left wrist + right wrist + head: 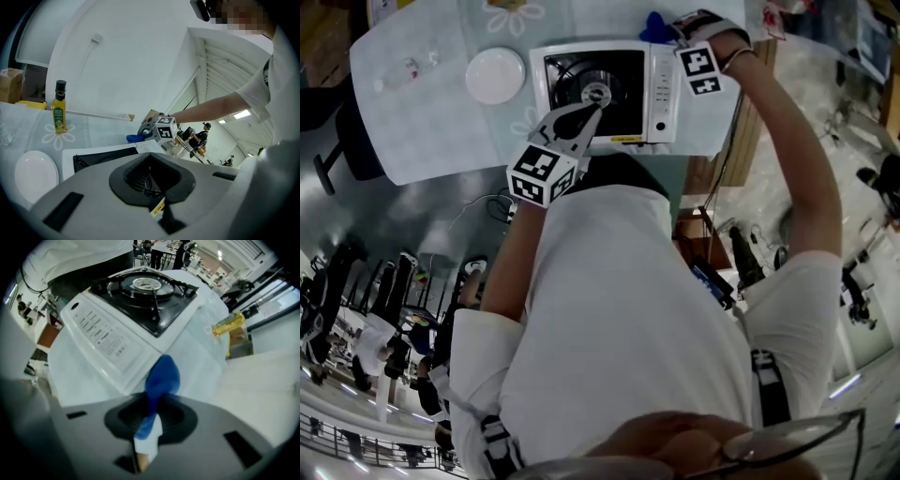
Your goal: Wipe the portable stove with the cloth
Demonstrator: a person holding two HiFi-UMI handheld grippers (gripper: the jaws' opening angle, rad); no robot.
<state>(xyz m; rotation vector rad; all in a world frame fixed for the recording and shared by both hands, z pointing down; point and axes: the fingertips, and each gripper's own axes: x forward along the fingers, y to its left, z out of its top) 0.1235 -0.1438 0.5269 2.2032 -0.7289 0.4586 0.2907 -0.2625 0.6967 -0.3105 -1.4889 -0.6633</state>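
**Cloth gripped, stove unwiped**

My right tool pinches one end of the blue cloth. The free end hangs just beside the stove, at its control-panel side. The cloth looks soft, light and limp, so I judge a bunched fold the best hold. My left tool is pressed together, empty, above the burner. The counter has a smooth pale cover and carries a plate and a bottle. An open hall lies beyond.

The left gripper is pointing at the burner of the portable stove, jaws pressed together and empty, forearm reaching forward. The right gripper is pinching the blue cloth at the stove's far right corner, arm outstretched.
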